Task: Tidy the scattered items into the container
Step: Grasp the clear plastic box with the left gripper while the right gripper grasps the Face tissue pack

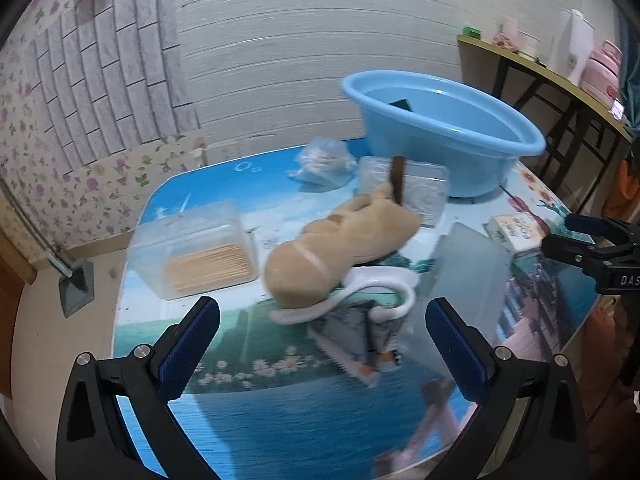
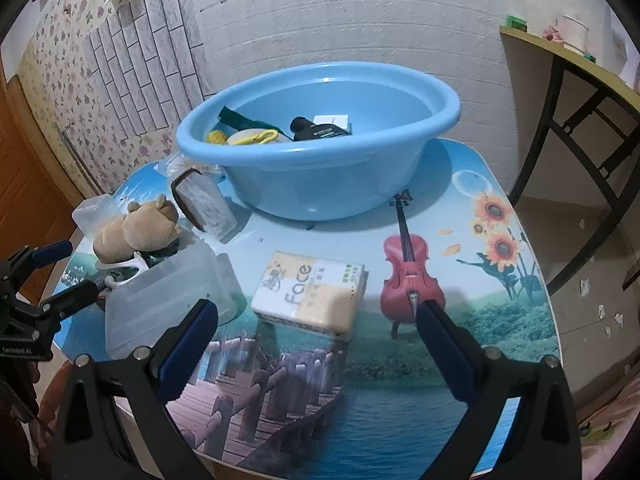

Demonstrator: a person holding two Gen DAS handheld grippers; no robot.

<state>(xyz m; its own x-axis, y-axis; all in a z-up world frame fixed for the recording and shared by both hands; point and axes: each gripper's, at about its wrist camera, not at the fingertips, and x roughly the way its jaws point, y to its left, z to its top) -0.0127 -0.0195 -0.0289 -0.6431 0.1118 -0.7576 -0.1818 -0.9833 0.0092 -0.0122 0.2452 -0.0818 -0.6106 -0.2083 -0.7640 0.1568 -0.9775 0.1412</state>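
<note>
A blue basin stands at the back of the printed table and holds several small items; it also shows in the left wrist view. My left gripper is open and empty, just short of a tan plush toy lying on a white hanger and a patterned packet. My right gripper is open and empty, its fingers either side of a tissue pack. A frosted plastic box lies to its left.
A clear box of toothpicks sits at the left. A crumpled plastic bag and a clear packet with a brown strap lie by the basin. A side table stands at the right. The table edge is near both grippers.
</note>
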